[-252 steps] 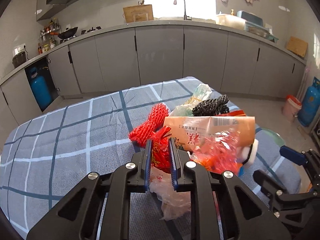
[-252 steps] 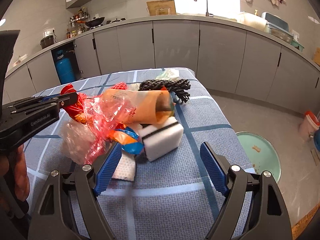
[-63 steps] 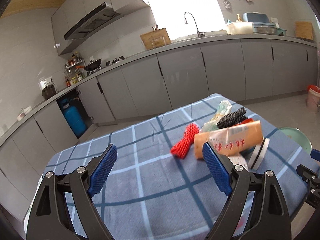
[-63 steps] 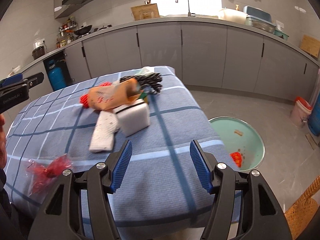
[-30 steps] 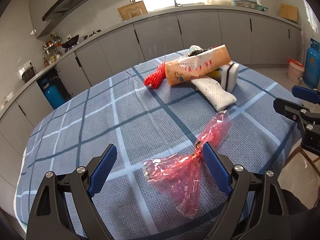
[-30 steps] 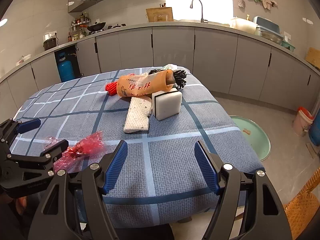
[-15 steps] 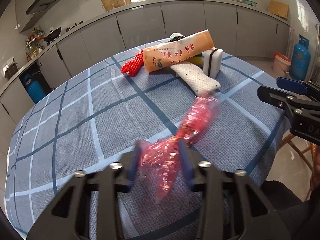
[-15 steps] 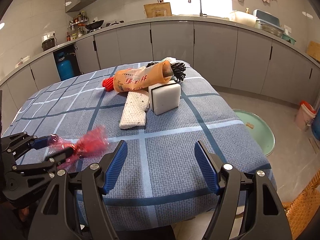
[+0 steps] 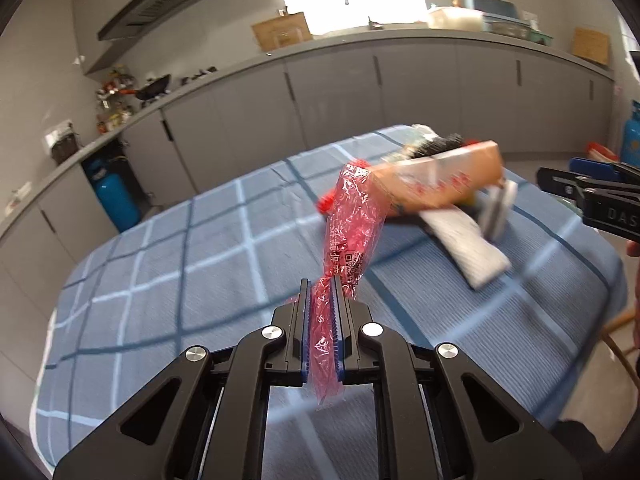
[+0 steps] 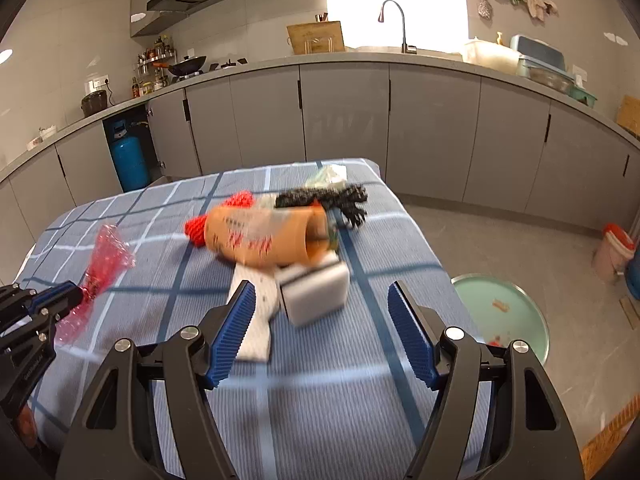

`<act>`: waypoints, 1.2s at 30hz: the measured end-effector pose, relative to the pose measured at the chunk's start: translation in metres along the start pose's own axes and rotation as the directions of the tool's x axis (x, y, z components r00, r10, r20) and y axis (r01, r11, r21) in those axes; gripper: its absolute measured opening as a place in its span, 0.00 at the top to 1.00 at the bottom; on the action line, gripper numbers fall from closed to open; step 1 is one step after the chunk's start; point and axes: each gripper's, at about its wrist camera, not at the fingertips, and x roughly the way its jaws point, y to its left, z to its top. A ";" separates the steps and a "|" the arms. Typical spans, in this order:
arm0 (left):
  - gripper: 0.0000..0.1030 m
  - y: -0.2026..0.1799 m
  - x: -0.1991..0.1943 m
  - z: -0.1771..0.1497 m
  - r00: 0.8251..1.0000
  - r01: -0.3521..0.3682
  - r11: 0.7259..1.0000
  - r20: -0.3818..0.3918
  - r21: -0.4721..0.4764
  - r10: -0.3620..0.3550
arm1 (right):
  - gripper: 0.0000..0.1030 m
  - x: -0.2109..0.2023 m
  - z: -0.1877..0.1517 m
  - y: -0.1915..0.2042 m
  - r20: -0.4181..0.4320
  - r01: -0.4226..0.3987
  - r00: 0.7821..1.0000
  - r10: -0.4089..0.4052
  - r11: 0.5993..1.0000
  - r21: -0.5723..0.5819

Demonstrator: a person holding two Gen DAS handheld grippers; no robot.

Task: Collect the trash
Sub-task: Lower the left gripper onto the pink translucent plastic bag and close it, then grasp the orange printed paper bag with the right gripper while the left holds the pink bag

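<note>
1. My left tongs (image 9: pixel 321 292) are closing on the red wrapper (image 9: pixel 354 224); it is pinched between the blue pads, with its wide end fanning up and out beyond the tips and a short tail hanging back behind them.
2. In the right wrist view the same wrapper (image 10: pixel 106 258) is seen at the far left, lifted off the surface (image 10: pixel 320 400), sticking up from the left tongs (image 10: pixel 76 300).
3. My right tongs (image 10: pixel 322 320) stand wide with nothing between the pads, above the near part of the surface.
4. Just beyond the right tongs lies a white sponge (image 10: pixel 316 292), with a white cloth (image 10: pixel 256 320) touching it on the left, partly behind the left pad.
5. Farther off is an orange packet (image 10: pixel 264 240) on its side, a red net (image 10: pixel 200 228) at its left end and a black net (image 10: pixel 332 200) behind it.
6. On the floor to the right of the surface sits a green basin (image 10: pixel 532 320) with a few scraps inside.
7. The picture is smeared, so small detail on the pile is unclear.
</note>
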 end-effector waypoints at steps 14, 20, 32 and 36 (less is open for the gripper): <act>0.90 0.019 0.057 0.060 0.997 -0.073 0.997 0.038 -0.035 0.074 | 0.52 0.061 0.030 0.007 -0.065 -0.026 0.998 0.024 1.000 -0.017; 0.90 0.019 0.078 0.064 0.996 -0.079 0.995 0.026 -0.053 0.080 | 0.67 0.070 0.026 0.010 -0.098 -0.036 0.995 0.033 0.999 -0.034; 0.90 0.024 0.065 0.069 0.995 -0.082 0.995 0.052 -0.065 0.085 | 0.96 0.042 0.032 0.033 -0.014 -0.078 0.997 0.077 0.991 -0.109; 0.90 0.023 0.056 0.071 0.994 -0.084 0.994 0.070 -0.067 0.088 | 0.97 0.026 0.035 0.039 0.009 -0.098 0.995 0.100 0.988 -0.119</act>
